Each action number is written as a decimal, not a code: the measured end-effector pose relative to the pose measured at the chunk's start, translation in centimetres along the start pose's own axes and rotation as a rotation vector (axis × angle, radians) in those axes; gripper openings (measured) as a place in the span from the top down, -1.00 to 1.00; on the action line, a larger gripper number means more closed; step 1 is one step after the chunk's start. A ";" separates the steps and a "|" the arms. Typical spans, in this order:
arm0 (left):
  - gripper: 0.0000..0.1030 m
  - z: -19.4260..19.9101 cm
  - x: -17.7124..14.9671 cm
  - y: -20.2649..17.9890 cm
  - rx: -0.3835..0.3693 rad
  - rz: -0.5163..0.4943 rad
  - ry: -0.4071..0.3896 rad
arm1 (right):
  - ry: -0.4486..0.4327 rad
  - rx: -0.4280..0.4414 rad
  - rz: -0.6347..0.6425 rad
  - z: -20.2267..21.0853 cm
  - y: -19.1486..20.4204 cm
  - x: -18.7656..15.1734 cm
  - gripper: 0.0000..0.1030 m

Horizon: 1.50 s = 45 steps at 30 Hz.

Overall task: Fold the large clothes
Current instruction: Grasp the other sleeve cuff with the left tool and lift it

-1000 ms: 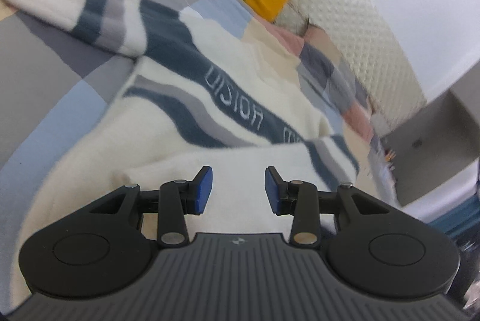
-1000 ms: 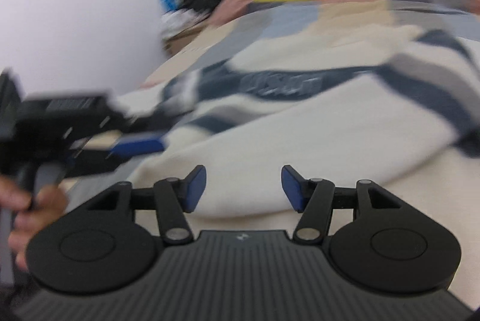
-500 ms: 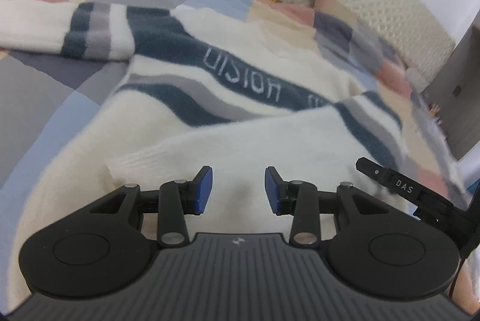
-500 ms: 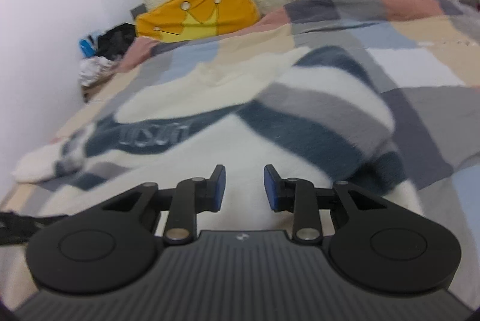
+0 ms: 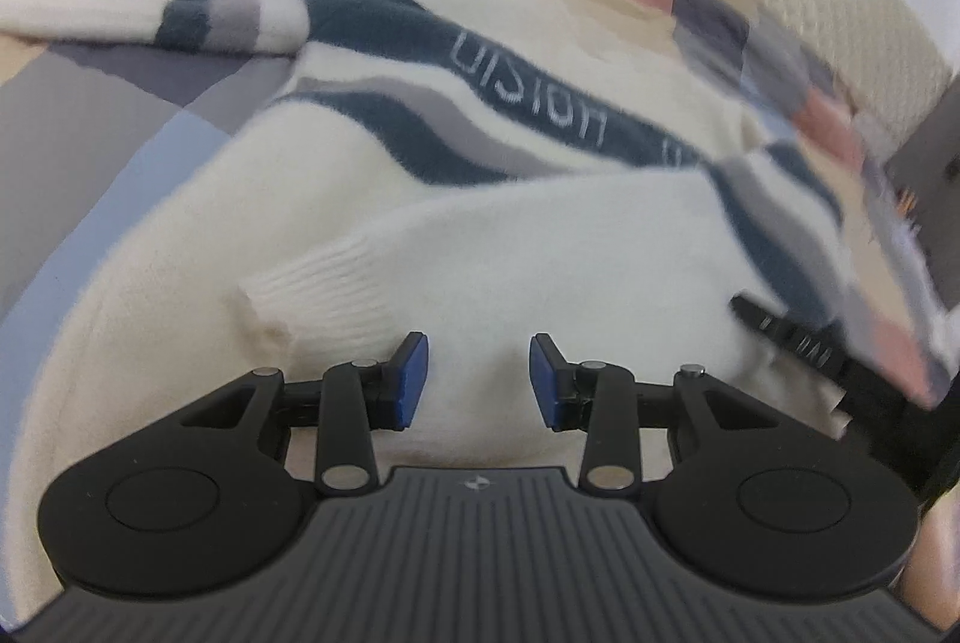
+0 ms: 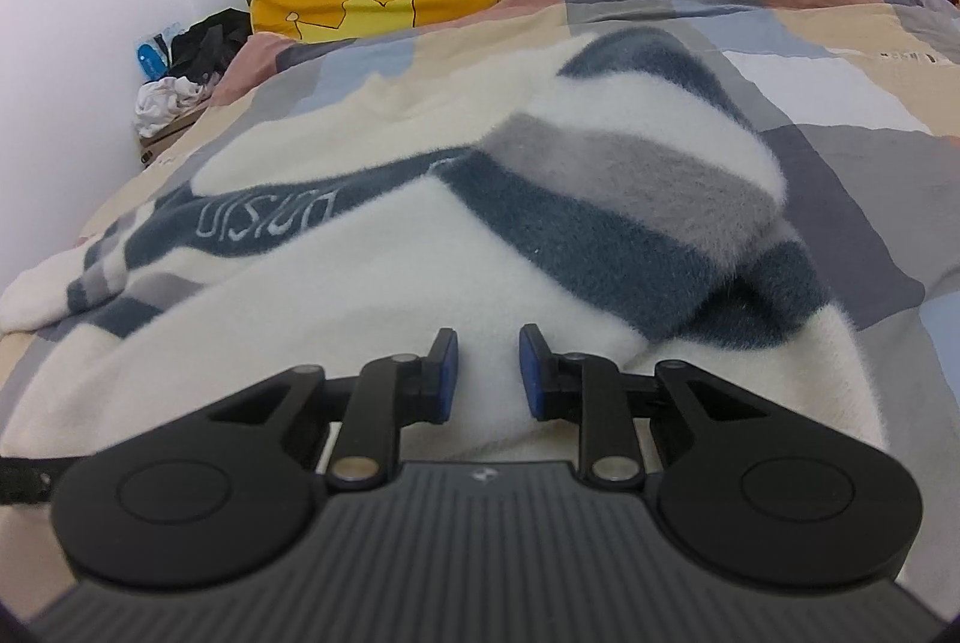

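The fuzzy cream sweater (image 5: 540,271), banded navy and grey with knitted lettering, lies spread on the patchwork-quilted bed (image 6: 840,60), one sleeve (image 6: 630,199) folded across its body and the other (image 5: 150,0) still stretched out, so I judge folding barely begun. The left claw (image 5: 478,382) hangs released over the ribbed cuff (image 5: 336,295). The right claw (image 6: 487,376) is closing, its blue pads not yet pinching the plush fabric between them.

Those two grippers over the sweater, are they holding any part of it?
Neither grips it yet. The left gripper stands open above the folded-in sleeve; the right gripper is closing over the sweater.
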State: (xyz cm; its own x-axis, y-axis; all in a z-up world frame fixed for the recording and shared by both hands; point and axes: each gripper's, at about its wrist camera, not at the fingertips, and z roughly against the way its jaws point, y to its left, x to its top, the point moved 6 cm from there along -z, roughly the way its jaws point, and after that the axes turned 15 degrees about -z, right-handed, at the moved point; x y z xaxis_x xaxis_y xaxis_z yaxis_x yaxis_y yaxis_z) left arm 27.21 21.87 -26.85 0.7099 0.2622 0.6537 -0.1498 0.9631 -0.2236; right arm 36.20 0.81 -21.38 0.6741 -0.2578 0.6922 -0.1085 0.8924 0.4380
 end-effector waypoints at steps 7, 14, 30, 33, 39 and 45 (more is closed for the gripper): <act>0.16 2.8 1.8 1.3 -0.050 0.101 -0.078 | -0.016 -0.019 0.025 0.1 0.4 -0.2 0.52; 0.16 4.8 4.2 6.6 0.035 0.225 -0.107 | -0.049 -0.034 0.096 0.7 1.4 -0.1 0.47; 0.10 8.3 6.3 28.1 0.111 0.617 -0.319 | -0.018 0.185 0.174 1.6 5.5 -2.7 0.45; 0.10 7.4 6.2 32.0 0.165 0.636 -0.332 | -0.014 0.189 0.195 1.7 6.3 -3.4 0.46; 0.10 5.2 5.6 38.6 0.195 0.732 -0.375 | -0.001 0.170 0.233 0.8 7.2 -4.6 0.46; 0.10 3.9 6.1 44.1 0.151 0.818 -0.447 | -0.002 0.173 0.240 0.3 7.5 -4.9 0.46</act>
State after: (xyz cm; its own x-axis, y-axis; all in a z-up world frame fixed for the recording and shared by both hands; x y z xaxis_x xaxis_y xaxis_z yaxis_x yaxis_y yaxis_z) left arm 22.25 66.16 -29.88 0.0195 0.8291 0.5587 -0.5942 0.4590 -0.6605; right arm 31.90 8.62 -21.33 0.6125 -0.0478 0.7890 -0.3875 0.8518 0.3524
